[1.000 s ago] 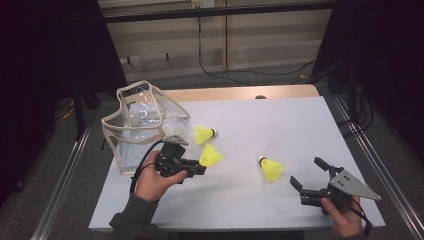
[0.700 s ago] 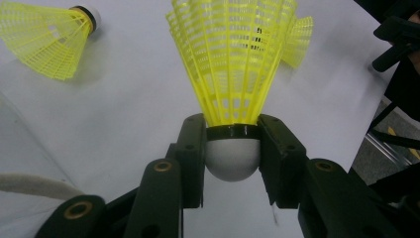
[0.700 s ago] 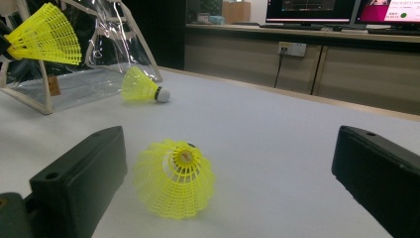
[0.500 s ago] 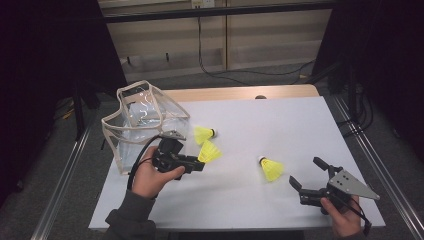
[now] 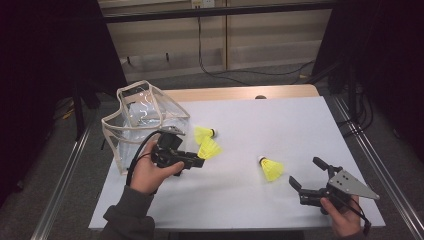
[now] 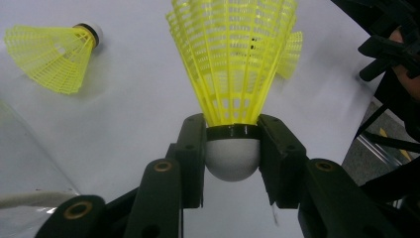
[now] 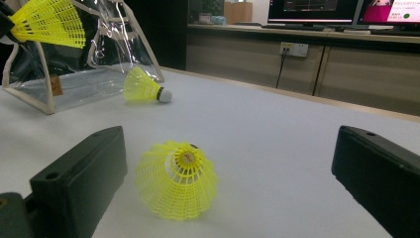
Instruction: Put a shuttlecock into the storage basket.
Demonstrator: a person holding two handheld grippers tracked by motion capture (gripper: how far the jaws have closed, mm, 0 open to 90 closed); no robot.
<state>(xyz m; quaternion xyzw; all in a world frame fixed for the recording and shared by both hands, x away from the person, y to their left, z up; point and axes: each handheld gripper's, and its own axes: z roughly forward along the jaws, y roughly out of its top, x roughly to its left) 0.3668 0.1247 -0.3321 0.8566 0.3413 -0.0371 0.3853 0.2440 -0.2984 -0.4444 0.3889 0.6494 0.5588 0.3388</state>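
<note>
Our left gripper [image 5: 198,162] clamps a yellow shuttlecock [image 6: 233,64] beside the clear bag [image 5: 142,122], while our right gripper [image 5: 308,178], jaws wide, sits near the table [image 5: 280,125] edge.

The yellow plastic shuttlecock [image 6: 233,64] – white cork base pinched at its black band – points skirt-outward, lifted just beside the clear bag [image 5: 135,125].
</note>
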